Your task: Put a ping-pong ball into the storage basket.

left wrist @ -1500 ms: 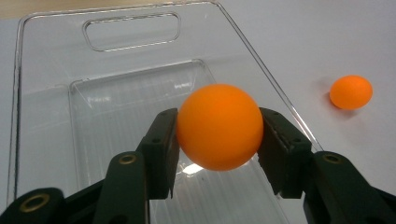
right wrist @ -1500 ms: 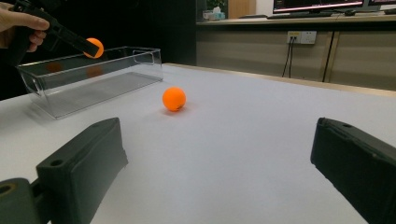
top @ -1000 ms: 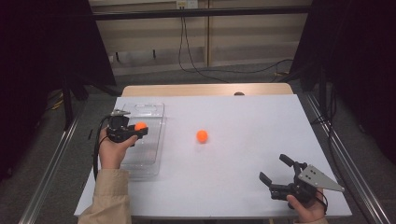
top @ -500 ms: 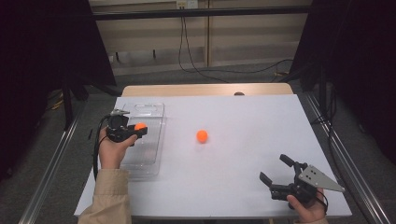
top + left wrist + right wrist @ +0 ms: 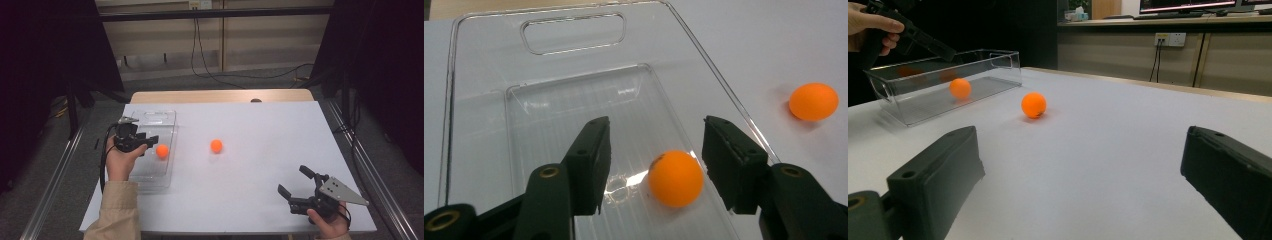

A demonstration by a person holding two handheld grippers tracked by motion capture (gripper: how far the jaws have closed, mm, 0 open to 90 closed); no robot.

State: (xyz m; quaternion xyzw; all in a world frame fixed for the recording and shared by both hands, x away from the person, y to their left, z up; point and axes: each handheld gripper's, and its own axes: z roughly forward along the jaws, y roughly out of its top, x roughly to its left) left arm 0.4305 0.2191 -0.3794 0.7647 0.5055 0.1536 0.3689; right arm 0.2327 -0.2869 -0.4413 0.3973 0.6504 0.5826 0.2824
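Observation:
A clear plastic tray (image 5: 150, 114) stands at the table's left. My left gripper (image 5: 148, 142) hovers over it; its jaws have just been opening and stand open. An orange ball (image 5: 162, 151) lies below them inside the tray, free of both pads. In the left gripper view that ball (image 5: 675, 178) shows between the fingertips (image 5: 594, 145) with a gap on either side. A second orange ball (image 5: 216, 145) rests on the white table to the tray's right. My right gripper (image 5: 292, 180) sits low near the front right edge, open around nothing.
The white table (image 5: 260, 125) ends in a wooden strip at the back. Dark curtains and metal rails flank both sides. The right gripper view shows the tray's wall (image 5: 923, 100), the ball inside (image 5: 960, 88) and the loose ball (image 5: 1033, 105).
The left jaws have parted and the orange ball has dropped out of them into the tray, a little to the right. Neither hand has shifted.

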